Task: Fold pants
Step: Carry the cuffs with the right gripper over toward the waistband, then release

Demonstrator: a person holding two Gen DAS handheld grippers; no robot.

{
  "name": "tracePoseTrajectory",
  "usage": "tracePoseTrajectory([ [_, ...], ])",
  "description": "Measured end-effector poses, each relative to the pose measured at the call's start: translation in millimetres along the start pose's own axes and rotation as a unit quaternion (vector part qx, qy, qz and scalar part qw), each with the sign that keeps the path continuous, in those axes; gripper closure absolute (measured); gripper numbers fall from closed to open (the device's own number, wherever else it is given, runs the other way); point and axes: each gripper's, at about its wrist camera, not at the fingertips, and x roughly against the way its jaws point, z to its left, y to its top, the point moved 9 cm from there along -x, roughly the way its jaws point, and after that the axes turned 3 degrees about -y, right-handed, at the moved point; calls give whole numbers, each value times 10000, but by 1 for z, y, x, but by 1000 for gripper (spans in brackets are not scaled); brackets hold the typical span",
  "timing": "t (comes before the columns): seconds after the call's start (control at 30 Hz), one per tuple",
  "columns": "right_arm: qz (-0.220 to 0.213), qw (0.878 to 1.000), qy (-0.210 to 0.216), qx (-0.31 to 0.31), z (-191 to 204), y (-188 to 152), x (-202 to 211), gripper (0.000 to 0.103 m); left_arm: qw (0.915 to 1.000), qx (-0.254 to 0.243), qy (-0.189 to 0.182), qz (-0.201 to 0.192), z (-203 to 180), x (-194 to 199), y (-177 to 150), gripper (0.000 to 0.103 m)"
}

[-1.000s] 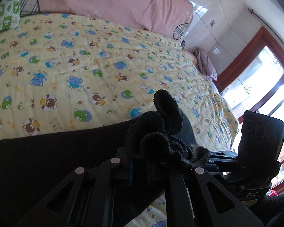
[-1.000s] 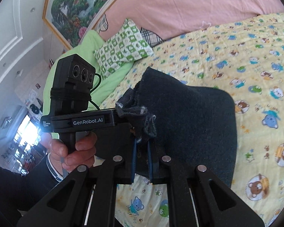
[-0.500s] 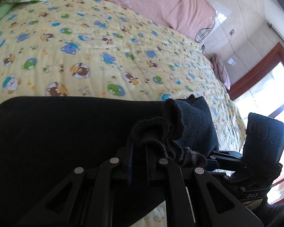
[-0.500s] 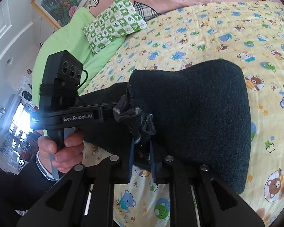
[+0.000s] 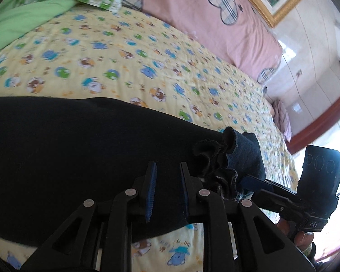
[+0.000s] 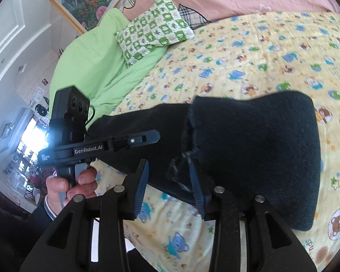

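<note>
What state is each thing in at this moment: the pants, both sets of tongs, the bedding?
pants: dark, folded over, lying on the bed, frayed cuffs bunched at the near edge
left tongs: open, jaws just been opening, no cloth pinched, over the pants
right tongs: open, jaws just been opening, cuff edge loose between the pads
bedsheet: yellow bear print, spread flat
green checked pillow: lying on the green quilt

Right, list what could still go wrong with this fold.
1. Both grippers have just been opening: the left gripper is off the cloth, and the ruffled hem beside it could spring open.
2. The right gripper stands open with the pants edge between its pads; backing out could snag and drag the fold.
</note>
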Motion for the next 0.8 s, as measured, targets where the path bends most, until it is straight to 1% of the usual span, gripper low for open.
tracePoseTrajectory([
  [0.03,-28,10000,32,10,4,3,0,58,10000,58,31,-53,4,7,-1,83],
  [0.17,-12,9997,160,188,22,9,-5,58,9994,198,178,-228,17,34,-7,82],
  [0.23,25,9993,216,306,31,12,-11,58,9988,267,245,-328,24,47,-9,75],
  [0.3,68,9988,286,381,40,14,-17,58,9979,357,294,-443,31,60,-11,72],
  [0.57,289,9960,525,662,75,17,-44,57,9925,813,498,-765,72,109,-25,72],
  [0.8,425,9933,600,896,98,17,-62,57,9863,1157,636,-988,104,139,-37,72],
])
